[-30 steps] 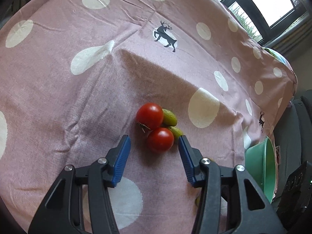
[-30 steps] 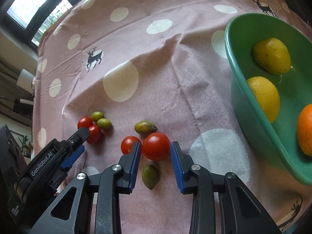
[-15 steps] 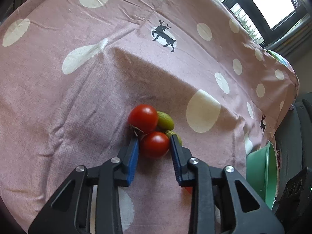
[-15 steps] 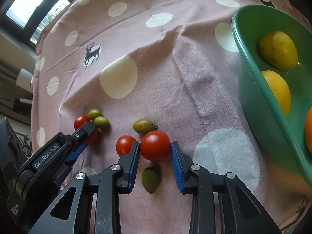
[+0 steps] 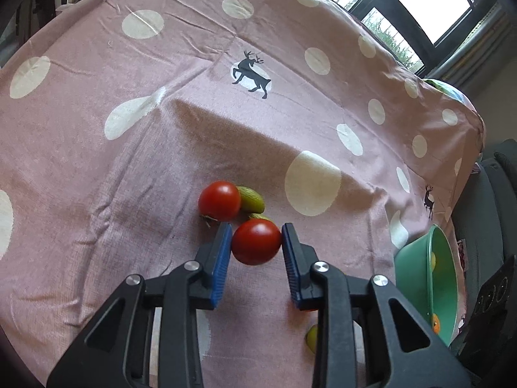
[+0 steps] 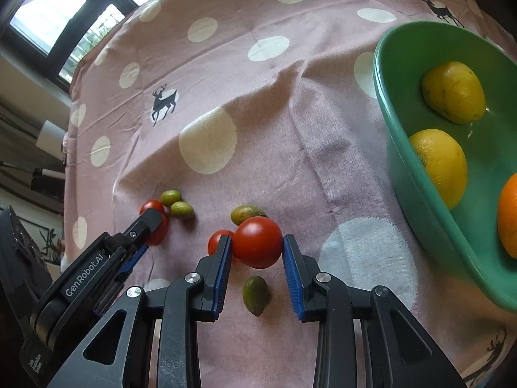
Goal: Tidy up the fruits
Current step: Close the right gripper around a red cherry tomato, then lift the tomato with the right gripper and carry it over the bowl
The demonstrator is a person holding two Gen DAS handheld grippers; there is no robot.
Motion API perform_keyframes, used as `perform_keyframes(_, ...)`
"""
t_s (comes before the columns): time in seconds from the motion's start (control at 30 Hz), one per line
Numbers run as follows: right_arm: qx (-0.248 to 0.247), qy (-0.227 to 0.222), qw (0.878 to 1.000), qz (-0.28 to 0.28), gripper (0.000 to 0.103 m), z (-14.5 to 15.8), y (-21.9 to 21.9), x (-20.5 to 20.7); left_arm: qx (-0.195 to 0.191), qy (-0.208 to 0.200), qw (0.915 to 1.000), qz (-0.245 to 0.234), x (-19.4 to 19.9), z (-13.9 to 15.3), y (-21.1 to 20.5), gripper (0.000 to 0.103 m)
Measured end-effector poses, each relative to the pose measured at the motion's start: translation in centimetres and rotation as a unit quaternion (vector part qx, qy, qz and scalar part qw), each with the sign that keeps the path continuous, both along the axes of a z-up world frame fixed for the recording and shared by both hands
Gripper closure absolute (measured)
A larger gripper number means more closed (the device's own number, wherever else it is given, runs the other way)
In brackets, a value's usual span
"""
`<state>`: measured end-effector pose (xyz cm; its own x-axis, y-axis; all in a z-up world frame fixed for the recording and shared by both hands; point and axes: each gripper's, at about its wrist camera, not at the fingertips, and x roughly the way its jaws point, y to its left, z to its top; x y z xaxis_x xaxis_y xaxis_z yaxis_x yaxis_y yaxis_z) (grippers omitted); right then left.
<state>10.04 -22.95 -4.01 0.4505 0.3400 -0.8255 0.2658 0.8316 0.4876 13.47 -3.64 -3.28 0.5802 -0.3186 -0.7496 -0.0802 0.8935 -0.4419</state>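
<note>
On the pink dotted worktop (image 6: pixel 290 103) we see a green bowl (image 6: pixel 416 194) holding lemons, while our left hand-held gripper (image 5: pixel 256 242) and right hand-held gripper (image 6: pixel 257 242) each clamp one tomato, (image 5: pixel 256 242) and (image 6: pixel 257 242), beside small green fruits (image 6: pixel 255 295).

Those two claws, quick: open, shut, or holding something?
Left gripper: shut on a red tomato.
Right gripper: shut on another red tomato.

Fruit around our two grippers

A tomato (image 6: pixel 257 242) sits between our right gripper's (image 6: pixel 257 249) fingers, an olive (image 6: pixel 255 295) under it, the bowl (image 6: pixel 420 194) to its right, our left gripper (image 6: pixel 152 226) to its left.
</note>
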Motion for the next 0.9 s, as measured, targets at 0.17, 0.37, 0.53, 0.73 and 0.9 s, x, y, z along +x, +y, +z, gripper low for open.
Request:
perform_keyframes(0.17, 0.000, -0.021, 1.000, -0.009, 0.069, 1.2, -0.4, -0.6, -0.002, -0.023, 0.9996, -0.014, -1.1, 1.3, -0.7, 0.072)
perform_keyframes(0.37, 0.009, -0.057, 0.998, -0.031, 0.069, 3.1, -1.9, -1.9, -0.031, -0.069, 0.9961, -0.046, -2.7, 3.7, -1.7, 0.072)
perform_keyframes(0.53, 0.016, -0.087, 0.995, -0.049, 0.069, 4.5, -3.1, -3.1, -0.039, -0.100, 0.9918, -0.070, -3.9, 5.4, -3.1, 0.072)
perform_keyframes(0.73, 0.021, -0.119, 0.989, -0.085, 0.069, 6.1, -5.1, -4.9, -0.074, -0.120, 0.9826, -0.121, -5.0, 6.8, -4.8, 0.072)
perform_keyframes(0.9, 0.025, -0.144, 0.981, -0.126, 0.069, 7.2, -6.9, -6.9, -0.094, -0.134, 0.9738, -0.158, -6.0, 7.8, -6.7, 0.072)
